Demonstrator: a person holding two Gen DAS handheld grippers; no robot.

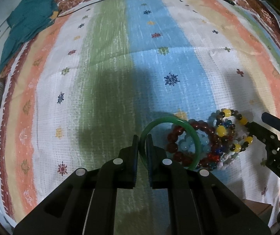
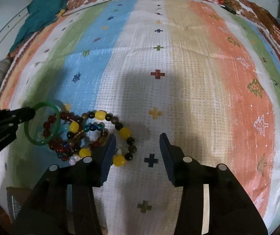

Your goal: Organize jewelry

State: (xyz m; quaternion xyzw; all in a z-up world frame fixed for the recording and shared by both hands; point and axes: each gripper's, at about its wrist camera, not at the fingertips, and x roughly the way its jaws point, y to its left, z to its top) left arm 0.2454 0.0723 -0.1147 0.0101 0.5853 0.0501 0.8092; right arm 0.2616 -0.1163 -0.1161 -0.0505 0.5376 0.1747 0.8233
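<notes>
My left gripper [image 1: 141, 139] is clamped on the rim of the green bangle [image 1: 179, 126], which stands tilted with its far arc leaning over the heap of beaded bracelets [image 1: 214, 143] just to the right of my fingertips. My right gripper [image 2: 138, 139] has its jaws apart with nothing between them; only bare bedspread [image 2: 179, 58] shows in the gap, and the yellow-and-dark bead bracelet [image 2: 108, 135] lies at and just left of its left finger.

I judge the bangle to be rigid, smooth and probably glassy, so slippery under flat pads and liable to crack if dropped on something hard. The soft bed is forgiving. Holding it across the rim as I do now looks right, though it may pivot in the grip.

The bead bracelets I expect to be light and limp on elastic, and they will sag when lifted. They overlap one another, with the dark red strand [image 1: 179, 150] lying partly inside the bangle's ring, so lifting the bangle could drag it along. For the right gripper, a free outer arc of the yellow one looks like the cleanest hold.

Farther ahead, a teal cloth [image 1: 28, 23] and a thin cable [image 1: 100, 0] lie well apart from the work.
</notes>
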